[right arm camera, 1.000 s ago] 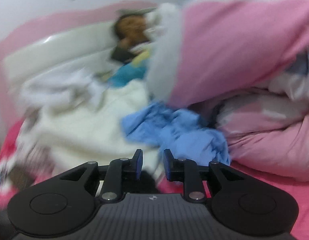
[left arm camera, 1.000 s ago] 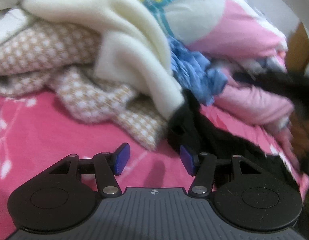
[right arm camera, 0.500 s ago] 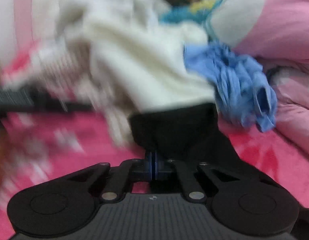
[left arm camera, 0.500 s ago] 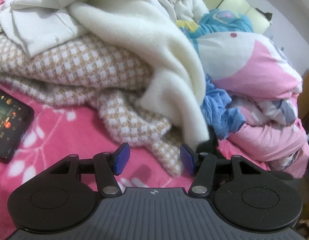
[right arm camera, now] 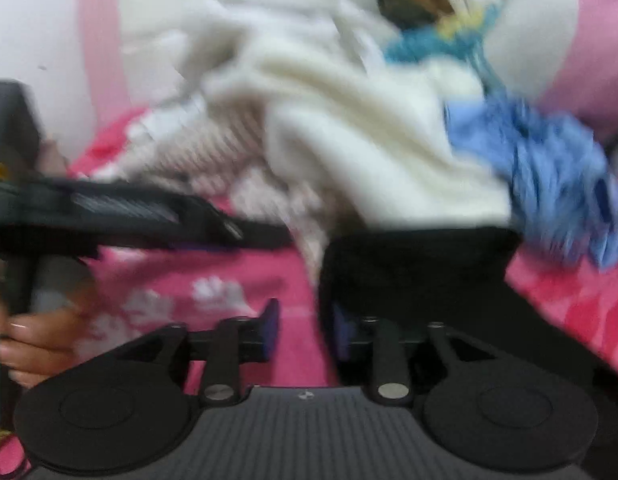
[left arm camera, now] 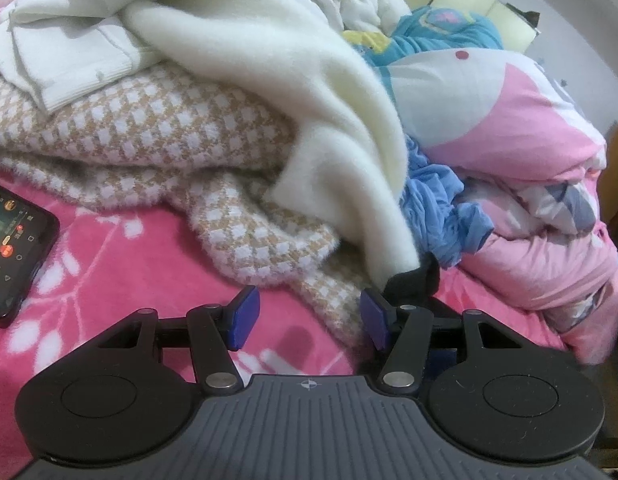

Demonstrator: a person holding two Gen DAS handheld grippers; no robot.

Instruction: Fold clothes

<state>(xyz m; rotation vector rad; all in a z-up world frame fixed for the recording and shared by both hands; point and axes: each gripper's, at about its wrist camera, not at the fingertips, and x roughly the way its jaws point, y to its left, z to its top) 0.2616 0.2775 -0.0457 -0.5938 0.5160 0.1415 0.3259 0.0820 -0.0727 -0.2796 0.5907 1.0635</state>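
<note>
Showing unreadable icons, phone (left arm camera: pixel 13 256)

a strip of bare pink bedspread (left arm camera: pixel 109 264) is lying open in front of my left gripper (left arm camera: pixel 305 318), and nothing is sitting between its parted jaws. a phone (left arm camera: pixel 13 256) is blocking the left edge of that strip. ahead, the checked blanket (left arm camera: pixel 157 140) and cream fleece (left arm camera: pixel 293 100) are piling up as a wall. on the right, black cloth (right arm camera: pixel 421 272) is crowding my right gripper (right arm camera: pixel 305 334), whose jaws are opening, with blue fabric (right arm camera: pixel 557 184) bunching just beyond.
</note>
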